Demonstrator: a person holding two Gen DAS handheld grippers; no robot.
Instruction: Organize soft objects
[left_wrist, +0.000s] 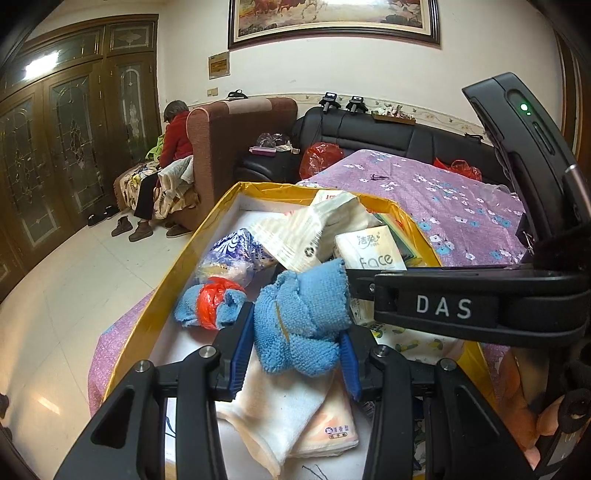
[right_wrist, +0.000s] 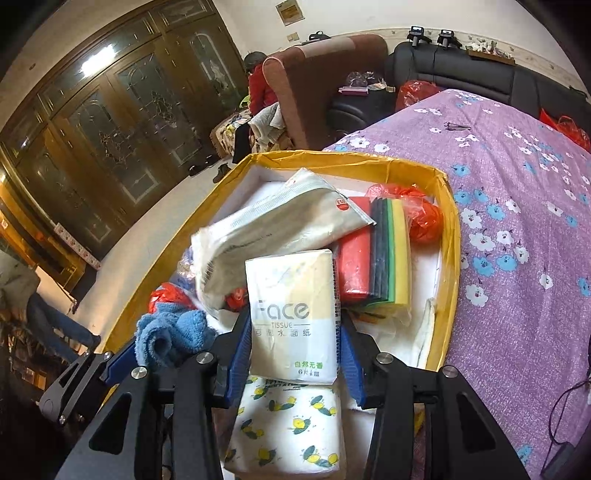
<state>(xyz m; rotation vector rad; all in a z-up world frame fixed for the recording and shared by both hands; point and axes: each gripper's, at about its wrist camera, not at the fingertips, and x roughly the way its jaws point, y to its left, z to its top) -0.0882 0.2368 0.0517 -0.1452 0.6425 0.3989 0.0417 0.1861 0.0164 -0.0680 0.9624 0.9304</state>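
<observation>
I see the yellow-walled box (right_wrist: 448, 206) on the purple floral bedspread (right_wrist: 517, 184) already crowded with soft things: a big white tissue bag (right_wrist: 273, 225), a sponge pack (right_wrist: 376, 251), a lemon-print pack (right_wrist: 288, 424). So most of the gathering looks done to me. My right claw (right_wrist: 295, 349) grips the Face tissue pack (right_wrist: 291, 314) just above the box contents; my left claw (left_wrist: 297, 339) pinches the blue cloth (left_wrist: 303, 317) over the box too. Both remain to be set down.

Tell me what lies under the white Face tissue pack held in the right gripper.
Under the white Face tissue pack lies a white lemon-print tissue pack; its top edge is covered, and whatever is beneath it cannot be seen.
</observation>
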